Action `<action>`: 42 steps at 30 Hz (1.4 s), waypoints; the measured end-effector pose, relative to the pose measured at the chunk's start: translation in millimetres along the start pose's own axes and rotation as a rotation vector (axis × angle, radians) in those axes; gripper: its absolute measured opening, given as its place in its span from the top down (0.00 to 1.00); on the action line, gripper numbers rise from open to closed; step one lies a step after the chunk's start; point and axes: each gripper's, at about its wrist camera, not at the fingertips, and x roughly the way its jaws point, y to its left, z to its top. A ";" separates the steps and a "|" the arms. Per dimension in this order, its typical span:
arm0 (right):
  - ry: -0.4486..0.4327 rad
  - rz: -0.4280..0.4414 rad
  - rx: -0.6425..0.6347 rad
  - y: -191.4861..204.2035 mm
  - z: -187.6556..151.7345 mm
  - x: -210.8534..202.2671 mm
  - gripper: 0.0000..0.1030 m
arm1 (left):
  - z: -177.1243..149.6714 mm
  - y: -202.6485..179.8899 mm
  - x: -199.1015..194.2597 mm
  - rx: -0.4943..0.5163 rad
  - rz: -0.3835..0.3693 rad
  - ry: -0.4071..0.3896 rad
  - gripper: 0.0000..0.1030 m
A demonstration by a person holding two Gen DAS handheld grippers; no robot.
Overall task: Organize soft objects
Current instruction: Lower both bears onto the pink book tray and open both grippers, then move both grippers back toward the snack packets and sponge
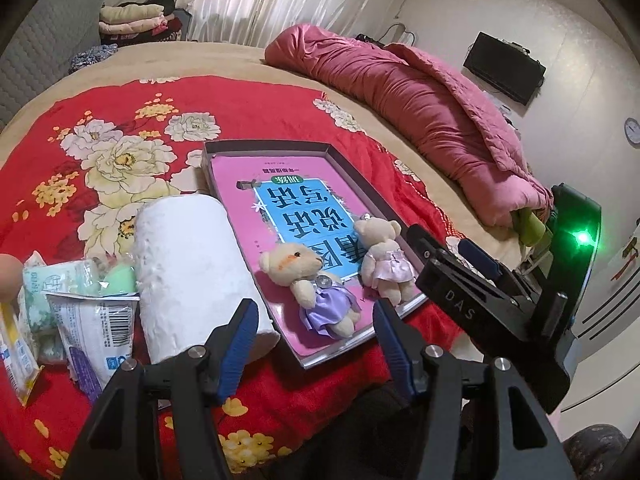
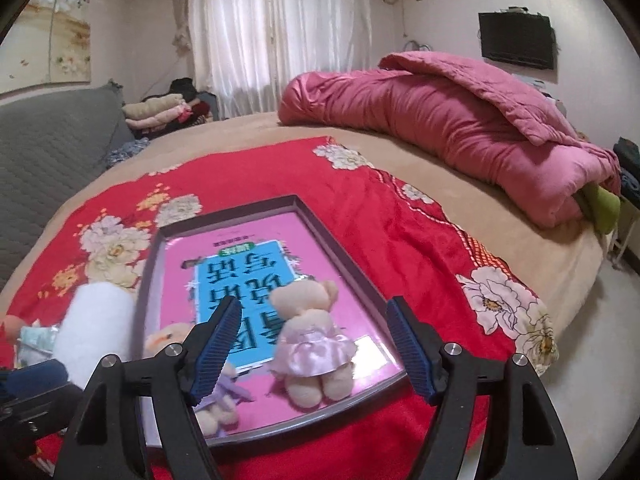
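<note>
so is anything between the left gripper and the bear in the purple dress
Nothing visible. The left gripper is open with bare tray edge ahead, and the purple-dress bear lies just beyond.

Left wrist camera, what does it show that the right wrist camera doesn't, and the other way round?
Only the left wrist view shows the tissue packets beside the paper roll, a wall clock, and the right gripper seen from outside. Only the right wrist view shows the floral wall painting. Both show the shallow box, the bear in the purple dress, the bear in the pink dress, the white paper roll and the pink quilt.
</note>
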 end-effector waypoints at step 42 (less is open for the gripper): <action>-0.098 0.135 -0.120 59.2 -5.6 -93.4 0.25 | -25.5 48.4 -87.7 -0.116 0.083 -0.108 0.40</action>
